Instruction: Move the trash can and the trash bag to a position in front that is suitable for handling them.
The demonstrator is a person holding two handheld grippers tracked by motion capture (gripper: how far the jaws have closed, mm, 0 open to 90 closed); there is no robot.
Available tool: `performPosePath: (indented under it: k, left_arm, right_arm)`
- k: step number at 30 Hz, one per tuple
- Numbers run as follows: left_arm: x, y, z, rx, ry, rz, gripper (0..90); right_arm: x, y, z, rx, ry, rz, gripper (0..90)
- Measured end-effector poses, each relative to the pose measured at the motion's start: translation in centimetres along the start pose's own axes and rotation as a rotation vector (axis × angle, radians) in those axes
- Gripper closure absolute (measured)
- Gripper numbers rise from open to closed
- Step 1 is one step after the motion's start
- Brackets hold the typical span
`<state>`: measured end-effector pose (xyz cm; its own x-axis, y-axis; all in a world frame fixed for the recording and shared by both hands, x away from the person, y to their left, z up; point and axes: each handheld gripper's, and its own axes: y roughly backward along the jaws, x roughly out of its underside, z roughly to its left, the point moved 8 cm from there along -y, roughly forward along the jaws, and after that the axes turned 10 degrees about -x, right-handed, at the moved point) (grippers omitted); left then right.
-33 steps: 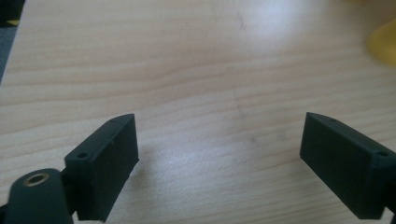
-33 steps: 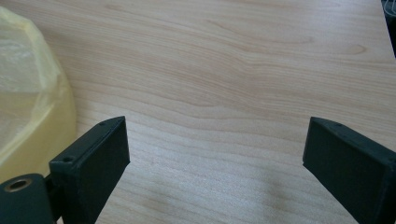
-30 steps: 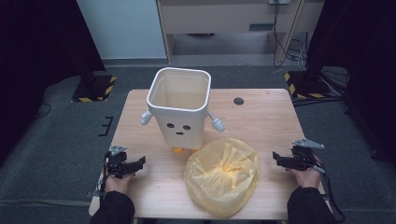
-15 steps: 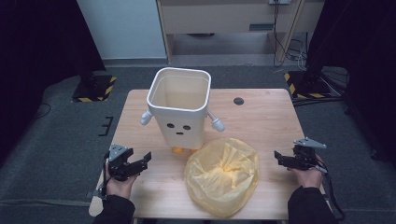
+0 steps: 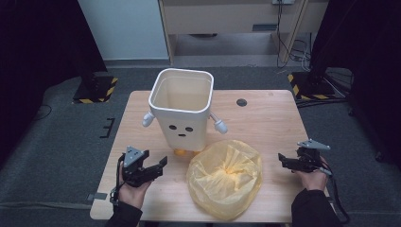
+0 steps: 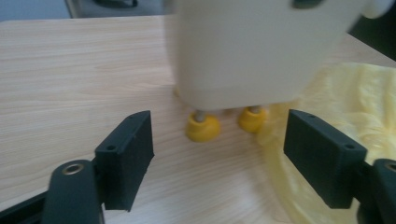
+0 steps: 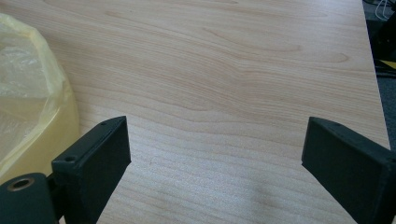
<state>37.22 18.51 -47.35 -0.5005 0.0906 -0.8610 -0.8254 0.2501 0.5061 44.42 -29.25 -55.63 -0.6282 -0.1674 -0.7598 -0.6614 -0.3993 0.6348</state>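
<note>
High view: yellow bag [image 5: 225, 178] crumpled near the worktop's [image 5: 265, 118] front edge, touching the white bin [image 5: 181, 111]; left gripper [image 5: 152, 169] and right gripper [image 5: 287, 161] flank it, jaws open, empty. Risk: thin film slipping or tearing. Left gripper view adds the bin's yellow feet [image 6: 202, 128].

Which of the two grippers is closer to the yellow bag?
The left gripper. It sits a short way from the yellow bag, with its open jaws turned towards it. The right gripper is open too but has more bare table between it and the bag.
</note>
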Motion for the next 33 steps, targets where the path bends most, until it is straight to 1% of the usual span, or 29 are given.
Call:
performPosePath:
  k: [1, 2, 3, 4, 5, 6, 8, 11, 17, 20, 22, 24, 26, 27, 28, 29, 30, 31, 32, 33]
  left_arm:
    - [0.1, -0.1, -0.9, 0.020, -0.009, 0.006, 24.9]
    - [0.2, -0.1, -1.4, 0.031, -0.017, 0.010, 25.5]
    - [0.3, -0.2, -2.3, 0.050, -0.035, 0.015, 25.9]
    - [0.4, -0.3, -2.9, 0.062, -0.045, 0.018, 26.2]
    - [0.5, -0.4, -3.8, 0.083, -0.056, 0.021, 26.2]
    - [0.4, -0.6, -4.4, 0.096, -0.064, 0.018, 26.2]
    - [0.3, -0.6, -5.3, 0.112, -0.075, 0.019, 26.2]
    - [0.2, -0.8, -6.4, 0.117, -0.089, 0.025, 26.2]
    - [1.4, -1.9, -8.7, 0.144, -0.149, 0.071, 26.5]
    - [2.2, -2.5, -9.1, 0.152, -0.153, 0.098, 27.0]
    - [2.7, -3.1, -9.0, 0.163, -0.136, 0.114, 27.7]
    - [3.3, -3.6, -8.7, 0.164, -0.136, 0.137, 28.8]
    - [3.7, -4.0, -8.7, 0.174, -0.131, 0.158, 35.9]
    - [3.9, -4.1, -8.7, 0.174, -0.136, 0.166, 35.9]
    - [4.0, -4.3, -8.8, 0.174, -0.146, 0.174, 40.7]
    - [4.2, -4.4, -8.8, 0.173, -0.156, 0.181, 40.7]
    - [4.3, -4.4, -8.8, 0.174, -0.164, 0.190, 45.2]
    - [4.5, -4.5, -8.8, 0.172, -0.178, 0.204, 52.3]
    - [4.5, -4.5, -8.8, 0.172, -0.178, 0.204, 57.4]
    - [4.6, -4.4, -8.6, 0.172, -0.187, 0.212, 57.4]
  right_arm:
    - [0.0, 0.0, 0.0, 0.000, 0.003, 0.000, 8.2]
    - [0.0, 0.0, 0.0, 0.000, 0.002, 0.001, 8.3]
    - [0.0, 0.0, 0.0, -0.001, 0.001, 0.002, 8.3]
    - [0.0, 0.0, 0.0, -0.002, 0.001, 0.001, 8.3]
    - [0.0, 0.0, 0.0, -0.003, 0.005, 0.001, 8.3]
    - [0.0, -0.1, 0.0, -0.003, 0.007, 0.003, 8.3]
    - [0.0, -0.1, 0.1, -0.008, -0.001, 0.005, 8.3]
    - [0.0, -0.1, 0.1, -0.008, 0.002, 0.006, 8.3]
    - [0.0, -0.1, 0.1, -0.009, 0.001, 0.010, 8.3]
    - [0.0, -0.1, 0.2, -0.013, -0.005, 0.011, 8.3]
    - [0.0, -0.1, 0.1, -0.012, 0.001, 0.012, 8.3]
    - [0.0, -0.1, 0.1, -0.013, 0.001, 0.010, 8.3]
    - [0.0, -0.1, 0.2, -0.015, -0.002, 0.010, 8.3]
    - [0.0, -0.1, 0.2, -0.015, -0.002, 0.010, 8.3]
    - [0.0, -0.1, 0.2, -0.016, -0.002, 0.011, 8.3]
    - [0.0, -0.1, 0.2, -0.016, -0.002, 0.011, 8.3]
    - [0.0, -0.1, 0.2, -0.017, -0.003, 0.010, 8.3]
    - [0.0, -0.1, 0.2, -0.018, 0.000, 0.010, 8.3]
    - [0.0, -0.1, 0.2, -0.019, -0.003, 0.010, 8.3]
    - [0.0, -0.1, 0.2, -0.019, -0.003, 0.010, 8.3]
